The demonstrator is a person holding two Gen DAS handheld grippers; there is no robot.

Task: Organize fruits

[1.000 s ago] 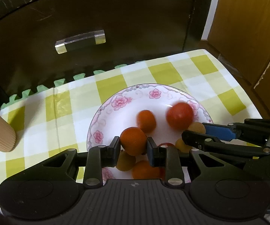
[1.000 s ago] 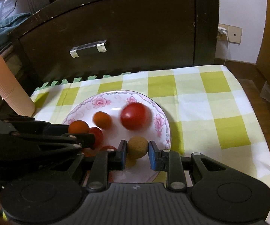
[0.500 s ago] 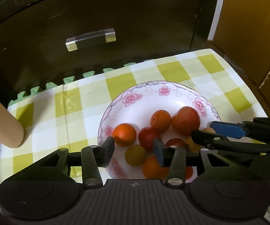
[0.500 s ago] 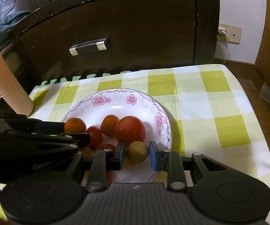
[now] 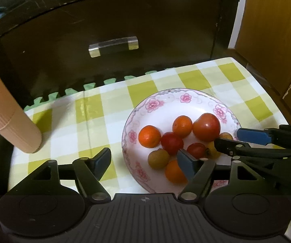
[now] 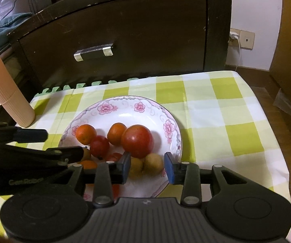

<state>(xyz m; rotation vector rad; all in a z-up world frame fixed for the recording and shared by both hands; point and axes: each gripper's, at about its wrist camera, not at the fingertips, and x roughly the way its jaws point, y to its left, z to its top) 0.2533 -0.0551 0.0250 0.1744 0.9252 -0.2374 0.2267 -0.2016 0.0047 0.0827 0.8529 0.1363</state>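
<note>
A white plate with pink flowers (image 5: 165, 101) (image 6: 125, 103) holds several fruits: a big red tomato (image 5: 206, 127) (image 6: 137, 140), small oranges (image 5: 149, 136) (image 6: 85, 134), small red fruits (image 5: 171, 143) (image 6: 99, 145) and yellowish-brown ones (image 5: 158, 159) (image 6: 153, 163). My left gripper (image 5: 145, 163) is open and empty above the plate's near left rim. My right gripper (image 6: 148, 167) is open, its jaws either side of the yellowish fruits at the plate's near right, holding nothing. It shows in the left wrist view (image 5: 238, 139) at the plate's right.
The plate sits on a yellow-green checked cloth (image 5: 97, 117) (image 6: 226, 109). A ribbed beige cylinder (image 5: 7, 117) (image 6: 7, 95) stands at the cloth's left edge. A dark wooden drawer front with a clear handle (image 5: 113, 46) (image 6: 93, 51) rises behind.
My left gripper has let go of the orange, opened wide and drawn back to the left. My right gripper has opened off the yellowish fruit, which now lies in the plate. The tomato has stopped rolling.
</note>
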